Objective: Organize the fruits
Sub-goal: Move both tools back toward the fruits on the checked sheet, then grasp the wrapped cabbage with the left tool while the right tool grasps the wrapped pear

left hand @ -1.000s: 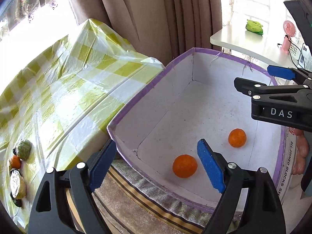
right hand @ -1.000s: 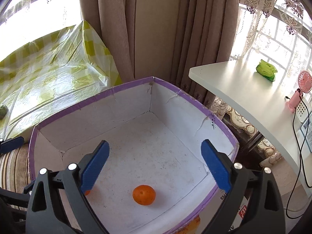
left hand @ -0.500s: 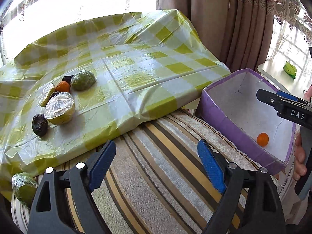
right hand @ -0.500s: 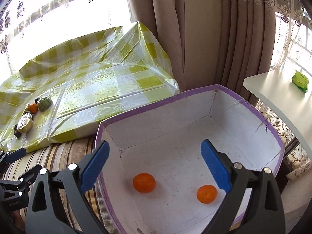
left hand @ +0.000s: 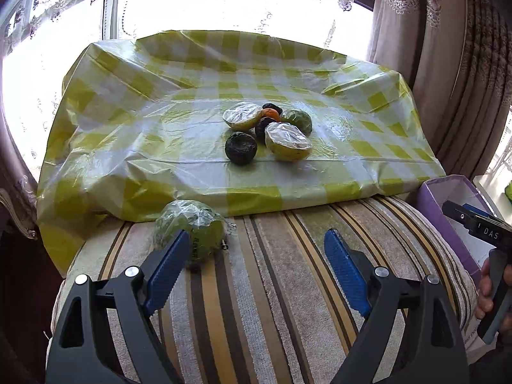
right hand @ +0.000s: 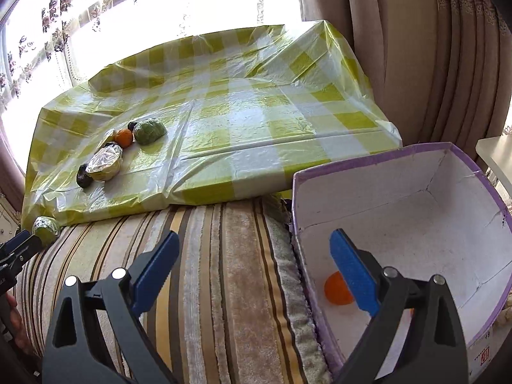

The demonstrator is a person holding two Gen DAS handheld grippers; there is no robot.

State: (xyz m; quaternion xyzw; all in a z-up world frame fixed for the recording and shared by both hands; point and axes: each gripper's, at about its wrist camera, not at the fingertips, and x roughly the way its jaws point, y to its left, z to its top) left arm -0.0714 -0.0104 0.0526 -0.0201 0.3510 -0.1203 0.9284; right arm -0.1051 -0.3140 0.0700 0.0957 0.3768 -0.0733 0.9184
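Several fruits lie in a pile on the yellow checked cloth [left hand: 198, 147]: a dark fruit [left hand: 240, 148], two film-wrapped yellow halves [left hand: 288, 140], a small orange [left hand: 271, 114] and a green one [left hand: 296, 120]. A wrapped green fruit [left hand: 192, 227] sits alone on the striped cushion [left hand: 281, 288], just beyond my left finger. My left gripper [left hand: 254, 256] is open and empty above the cushion. My right gripper [right hand: 252, 256] is open too, straddling the wall of the purple-rimmed box [right hand: 368, 160]. One orange [right hand: 334, 289] shows in the box, partly behind my right finger.
Curtains hang behind the cloth and at the right. The right wrist view also shows the fruit pile [right hand: 105, 163], the lone wrapped fruit [right hand: 46, 227] and the left gripper [right hand: 16, 246] at far left. A white desk edge [right hand: 494, 153] stands beyond the box.
Both grippers have swung left, away from the box. The left one now faces the fruit pile over the cushion; the right one has reached the box's left wall. Both stayed open.
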